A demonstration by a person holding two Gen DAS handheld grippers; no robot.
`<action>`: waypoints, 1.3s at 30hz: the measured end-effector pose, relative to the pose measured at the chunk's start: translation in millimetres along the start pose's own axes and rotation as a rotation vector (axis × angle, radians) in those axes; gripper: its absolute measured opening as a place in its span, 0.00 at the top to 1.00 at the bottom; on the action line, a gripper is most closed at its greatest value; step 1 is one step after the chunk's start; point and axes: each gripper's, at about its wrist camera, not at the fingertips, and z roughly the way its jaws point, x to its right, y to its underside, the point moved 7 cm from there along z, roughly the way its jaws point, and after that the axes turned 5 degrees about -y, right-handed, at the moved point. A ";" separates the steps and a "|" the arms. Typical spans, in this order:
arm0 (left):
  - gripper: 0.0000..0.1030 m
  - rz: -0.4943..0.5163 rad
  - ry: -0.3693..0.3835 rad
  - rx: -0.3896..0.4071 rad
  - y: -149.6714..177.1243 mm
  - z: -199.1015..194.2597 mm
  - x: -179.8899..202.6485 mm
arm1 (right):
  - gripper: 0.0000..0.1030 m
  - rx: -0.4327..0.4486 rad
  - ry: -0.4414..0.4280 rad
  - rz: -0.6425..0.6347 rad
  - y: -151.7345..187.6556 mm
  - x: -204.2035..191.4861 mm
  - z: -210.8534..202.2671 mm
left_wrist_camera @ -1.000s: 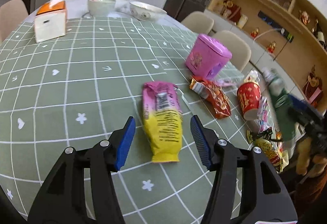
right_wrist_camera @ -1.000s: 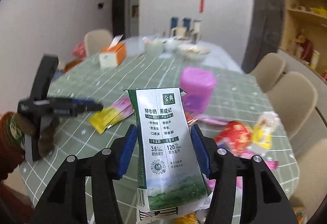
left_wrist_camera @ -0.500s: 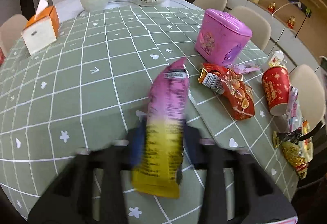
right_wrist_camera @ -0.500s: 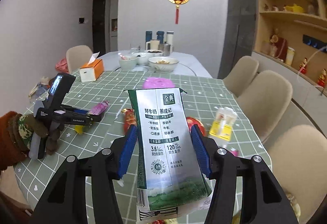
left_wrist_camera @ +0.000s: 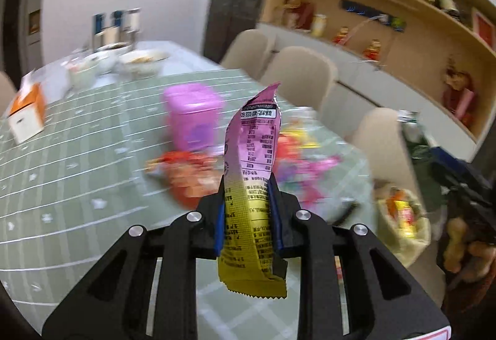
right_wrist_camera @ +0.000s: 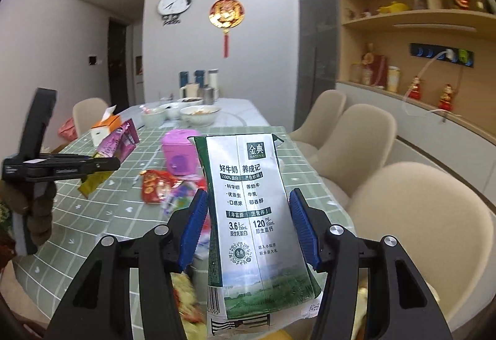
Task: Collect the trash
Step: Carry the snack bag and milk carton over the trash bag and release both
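My left gripper (left_wrist_camera: 246,182) is shut on a pink and yellow snack wrapper (left_wrist_camera: 252,147), which stands upright between the blue pads, lifted off the green checked table (left_wrist_camera: 77,172). In the right wrist view the same wrapper (right_wrist_camera: 119,140) sticks out of the left gripper (right_wrist_camera: 114,165) above the table's left side. My right gripper (right_wrist_camera: 248,206) is shut on a flattened silver and green milk carton (right_wrist_camera: 251,172), held upright in the air at the table's near end.
A pink lidded bin (right_wrist_camera: 179,151) stands mid-table with a red wrapper (right_wrist_camera: 155,185) and other loose wrappers in front of it. Bowls (right_wrist_camera: 198,115) and an orange tissue box (right_wrist_camera: 105,127) sit farther back. Beige chairs (right_wrist_camera: 356,135) line the right side. A bag of wrappers (left_wrist_camera: 400,225) lies off the table's corner.
The left gripper closed on the pink and yellow wrapper and lifted it off the table, swinging right. The right gripper moved with the carton still in it.
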 end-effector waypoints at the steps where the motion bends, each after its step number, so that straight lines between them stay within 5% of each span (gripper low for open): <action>1: 0.79 0.010 0.029 0.005 -0.4 -1.2 18.8 | 0.50 0.008 0.013 0.004 2.3 7.2 -6.4; 8: 0.79 0.066 0.176 0.012 8.3 6.6 123.1 | 0.50 0.017 0.106 0.062 24.4 67.8 -51.0; 23: 0.79 0.167 0.423 -0.148 67.9 67.9 288.2 | 0.50 0.016 0.292 0.177 72.0 175.4 -114.8; 39: 0.79 0.259 0.500 -0.309 131.3 172.2 387.3 | 0.50 -0.020 0.354 0.331 124.5 255.1 -119.0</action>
